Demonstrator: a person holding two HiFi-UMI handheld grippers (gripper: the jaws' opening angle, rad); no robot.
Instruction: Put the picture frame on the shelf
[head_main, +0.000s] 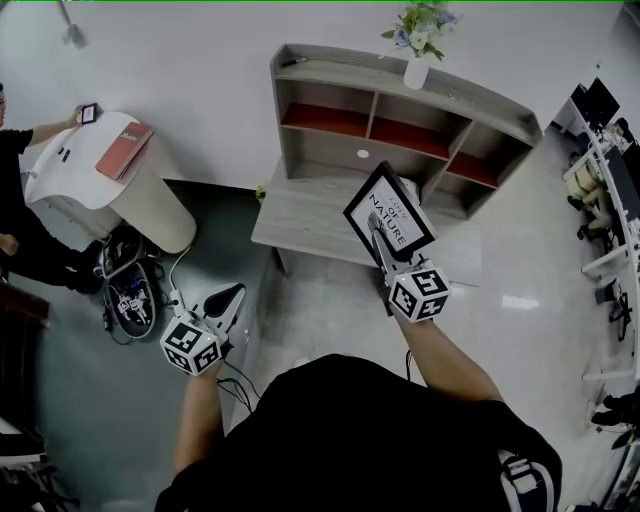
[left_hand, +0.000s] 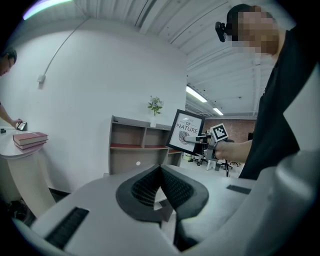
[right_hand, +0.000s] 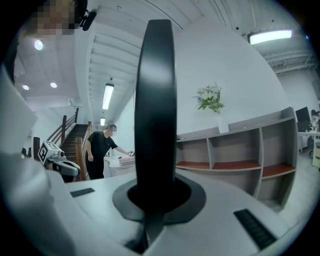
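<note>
Frame (head_main: 389, 214) is gripped by its edge in the clamped right gripper (head_main: 377, 233) and raised before the shelf (head_main: 340, 68), ready for placing. The left gripper (head_main: 232, 297) is held closed and empty, clear of it.

The lower corner of the picture frame (head_main: 395, 205) is covered by the right tongs (head_main: 376, 228), and its topmost print is too small to be read.

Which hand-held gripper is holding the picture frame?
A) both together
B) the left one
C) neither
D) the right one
D: the right hand-held gripper is clamped on the picture frame, while the left hand-held gripper is shut on nothing.
</note>
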